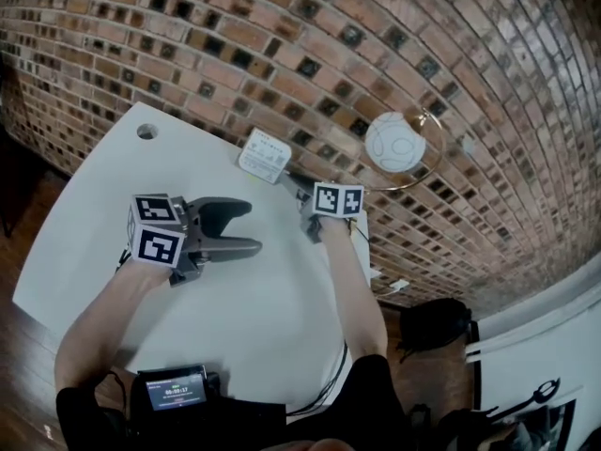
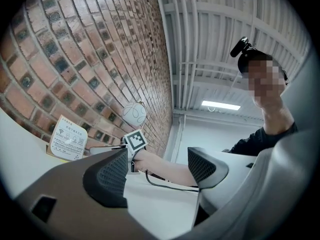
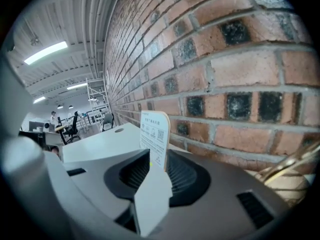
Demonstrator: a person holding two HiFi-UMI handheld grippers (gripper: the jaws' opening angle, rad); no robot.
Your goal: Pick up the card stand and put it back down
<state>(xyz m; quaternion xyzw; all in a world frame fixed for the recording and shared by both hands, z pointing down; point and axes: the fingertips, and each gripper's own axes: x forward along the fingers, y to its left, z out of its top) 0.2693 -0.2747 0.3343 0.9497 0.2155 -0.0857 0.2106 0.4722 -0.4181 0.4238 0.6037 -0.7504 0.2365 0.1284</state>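
Observation:
The card stand [image 1: 264, 155] is a white printed card on a small base, standing at the table's far edge against the brick wall. My right gripper [image 1: 300, 189] reaches to it from the right. In the right gripper view the card stand [image 3: 155, 134] rises upright between the two dark pads, and my right gripper [image 3: 156, 171] is shut on its lower part. I cannot tell whether the base touches the table. My left gripper [image 1: 252, 226] lies over the middle of the white table [image 1: 84, 224], open and empty. The left gripper view shows the card stand [image 2: 67, 139] far left, beyond my left gripper [image 2: 157, 171].
A brick wall [image 1: 282, 36] runs right behind the table. A white globe lamp in a gold ring [image 1: 395, 143] stands to the right of the card. There is a round cable hole [image 1: 146, 132] at the far left corner. A small screen device [image 1: 174, 388] and a cable [image 1: 329, 374] sit near my body.

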